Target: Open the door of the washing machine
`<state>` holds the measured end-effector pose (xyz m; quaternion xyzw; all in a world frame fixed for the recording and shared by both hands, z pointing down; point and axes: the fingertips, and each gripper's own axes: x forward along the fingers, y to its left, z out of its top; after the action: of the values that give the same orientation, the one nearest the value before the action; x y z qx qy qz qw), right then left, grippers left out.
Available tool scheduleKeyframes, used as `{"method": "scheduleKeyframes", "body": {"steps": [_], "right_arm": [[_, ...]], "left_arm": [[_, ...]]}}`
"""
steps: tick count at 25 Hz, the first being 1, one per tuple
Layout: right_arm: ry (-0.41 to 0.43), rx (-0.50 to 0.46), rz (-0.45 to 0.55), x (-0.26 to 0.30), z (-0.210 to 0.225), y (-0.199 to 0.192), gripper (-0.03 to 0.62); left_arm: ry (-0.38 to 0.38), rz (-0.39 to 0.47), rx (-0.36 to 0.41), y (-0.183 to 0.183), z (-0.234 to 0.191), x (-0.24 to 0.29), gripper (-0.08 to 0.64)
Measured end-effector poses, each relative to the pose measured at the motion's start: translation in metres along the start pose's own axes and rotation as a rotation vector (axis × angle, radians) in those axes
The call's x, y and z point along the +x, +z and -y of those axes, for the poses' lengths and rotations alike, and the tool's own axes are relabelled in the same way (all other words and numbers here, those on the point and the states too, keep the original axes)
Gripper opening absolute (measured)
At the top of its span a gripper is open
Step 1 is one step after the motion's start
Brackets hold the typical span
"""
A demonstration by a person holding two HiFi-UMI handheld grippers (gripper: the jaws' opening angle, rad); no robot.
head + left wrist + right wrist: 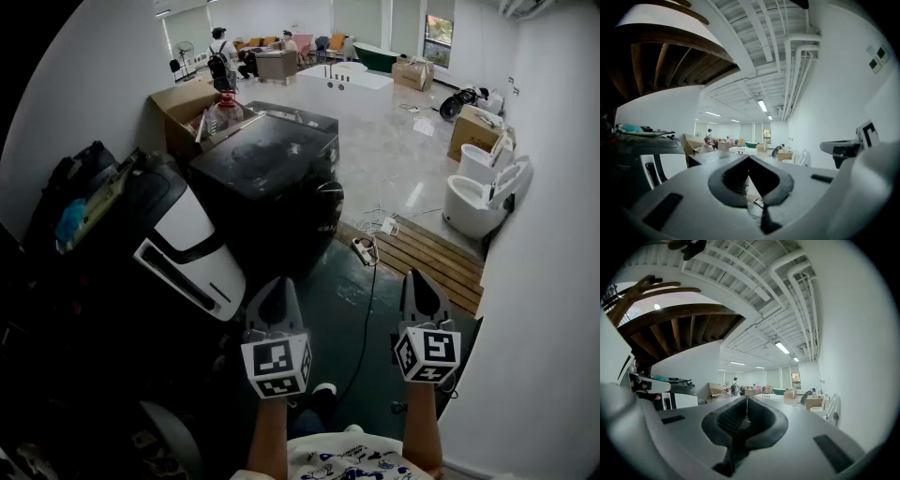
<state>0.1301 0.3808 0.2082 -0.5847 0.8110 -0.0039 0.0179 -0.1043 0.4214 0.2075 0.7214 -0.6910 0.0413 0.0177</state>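
In the head view both grippers are held level and side by side over the dark floor, and the black washing machine (272, 173) is seen ahead of them, well apart, with its round door (328, 214) closed on the side that faces the light floor. The left gripper (276, 287) is directed towards the machine's lower corner and the right gripper (420, 279) towards a wooden platform (433, 258); a power strip (364, 248) lies between the machine and this platform. The jaws are shown clearly only in the gripper views. In the left gripper view the tips are brought together, a narrow slit is left behind them through which the floor is seen, and nothing is clasped. In the right gripper view the jaws are pressed fully together, also on nothing. The ceiling pipes (797, 70) and wooden beams (670, 333) are shown only in the gripper views, while the door appears only in the head view.
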Motion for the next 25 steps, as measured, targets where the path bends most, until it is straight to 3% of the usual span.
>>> {"method": "scheduleKeyframes", "body": {"steps": [19, 20, 22, 25], "right_arm": [[0.02, 0.029, 0.02, 0.024, 0.008, -0.003, 0.02], [0.034, 0.036, 0.034, 0.028, 0.005, -0.001, 0.026], [0.07, 0.052, 0.054, 0.038, -0.002, 0.002, 0.151], [0.094, 0.045, 0.059, 0.056, -0.011, 0.003, 0.176]], "left_arm": [[-0.008, -0.013, -0.006, -0.004, -0.003, 0.032, 0.0], [-0.009, -0.012, -0.007, -0.004, -0.006, 0.036, 0.0], [-0.013, -0.01, -0.008, -0.004, -0.012, 0.045, 0.0], [-0.018, -0.012, -0.01, -0.005, -0.022, 0.06, 0.002]]}}
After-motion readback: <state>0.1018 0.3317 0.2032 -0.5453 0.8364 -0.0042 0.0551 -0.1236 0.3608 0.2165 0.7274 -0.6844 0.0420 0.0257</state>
